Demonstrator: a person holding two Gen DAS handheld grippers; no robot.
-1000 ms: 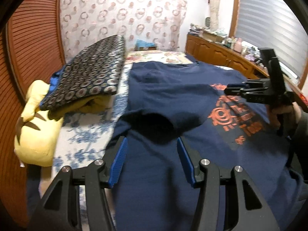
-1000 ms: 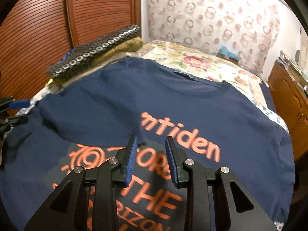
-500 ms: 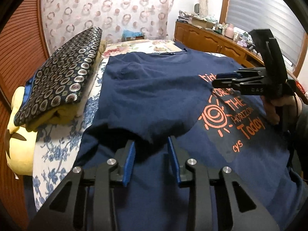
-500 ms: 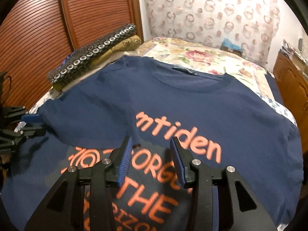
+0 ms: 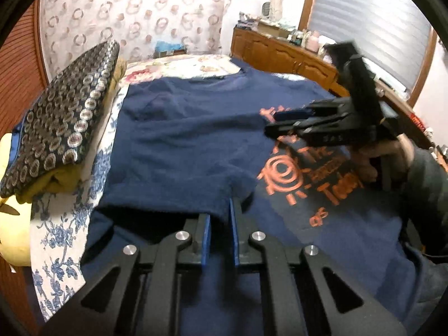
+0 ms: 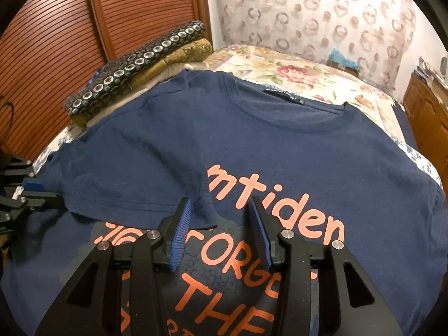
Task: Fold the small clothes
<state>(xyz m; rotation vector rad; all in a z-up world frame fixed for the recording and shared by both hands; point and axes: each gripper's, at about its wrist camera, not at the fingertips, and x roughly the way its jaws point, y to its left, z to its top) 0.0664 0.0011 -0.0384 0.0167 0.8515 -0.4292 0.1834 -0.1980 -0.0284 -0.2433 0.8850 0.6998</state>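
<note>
A navy T-shirt (image 5: 182,140) with orange lettering lies flat on the bed, its left sleeve folded in over the chest. It also shows in the right wrist view (image 6: 280,140). My left gripper (image 5: 219,224) is shut on the hem edge of the folded sleeve flap. My right gripper (image 6: 218,224) is open, its blue pads on either side of the flap's corner (image 6: 205,210), low over the print. The right gripper also shows in the left wrist view (image 5: 282,124), blurred.
A folded stack of patterned dark and mustard cloth (image 5: 64,123) lies left of the shirt, over a yellow cushion (image 5: 14,235). A slatted wooden wardrobe (image 6: 70,28) stands left. A wooden dresser (image 5: 280,53) runs along the far right under a window blind.
My left gripper has closed onto the sleeve flap's edge. My right gripper has opened wider and moved forward to the flap's corner.
</note>
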